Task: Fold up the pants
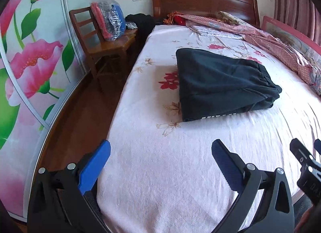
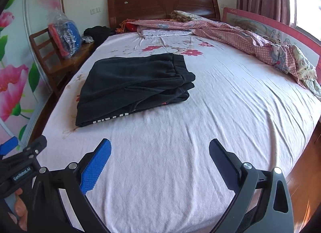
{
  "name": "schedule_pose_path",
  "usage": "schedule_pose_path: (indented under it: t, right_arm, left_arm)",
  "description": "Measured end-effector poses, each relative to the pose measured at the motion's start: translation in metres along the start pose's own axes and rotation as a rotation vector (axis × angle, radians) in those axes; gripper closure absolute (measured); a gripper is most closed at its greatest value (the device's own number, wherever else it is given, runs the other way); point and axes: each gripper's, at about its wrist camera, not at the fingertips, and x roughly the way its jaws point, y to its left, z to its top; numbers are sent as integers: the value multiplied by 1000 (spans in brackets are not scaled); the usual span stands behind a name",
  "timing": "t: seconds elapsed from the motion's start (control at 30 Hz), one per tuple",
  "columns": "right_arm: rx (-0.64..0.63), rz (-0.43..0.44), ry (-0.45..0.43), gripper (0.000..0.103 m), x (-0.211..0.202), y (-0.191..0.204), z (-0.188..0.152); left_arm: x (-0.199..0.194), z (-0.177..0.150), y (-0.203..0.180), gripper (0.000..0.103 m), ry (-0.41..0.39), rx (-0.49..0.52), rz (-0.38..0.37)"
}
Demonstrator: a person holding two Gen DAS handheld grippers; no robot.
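Observation:
Black pants (image 1: 222, 84) lie folded into a compact stack on the pink floral bed sheet (image 1: 160, 162), with white lettering along the near edge. They also show in the right wrist view (image 2: 134, 88), elastic waistband on top at the right. My left gripper (image 1: 160, 148) is open and empty, held above the sheet near the bed's front left edge, well short of the pants. My right gripper (image 2: 159, 148) is open and empty, also back from the pants. Each gripper shows at the edge of the other's view.
A wooden chair (image 1: 104, 44) with a plastic bag of clothes (image 1: 109, 20) stands left of the bed. A rumpled pink quilt (image 2: 250, 38) lies along the far right side by a bed rail (image 2: 280, 34). Wooden headboard (image 2: 160, 4) at the back. Floral wardrobe door (image 1: 30, 62) on the left.

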Motion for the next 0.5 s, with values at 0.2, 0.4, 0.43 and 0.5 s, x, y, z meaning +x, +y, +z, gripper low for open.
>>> schedule_pose_path:
  t: [0.2, 0.4, 0.43, 0.5]
  right_arm:
    - [17, 0, -15, 6, -6, 0, 8]
    - [-3, 18, -9, 6, -7, 6, 6]
    - [-2, 30, -9, 6, -7, 6, 6]
    - [0, 29, -3, 6, -6, 6, 6]
  left_arm:
    - [-5, 5, -8, 2, -15, 20, 11]
    - [-4, 6, -6, 2, 2, 12, 6]
    - [-4, 6, -5, 2, 3, 11, 3]
    - [-4, 6, -5, 2, 5, 7, 5]
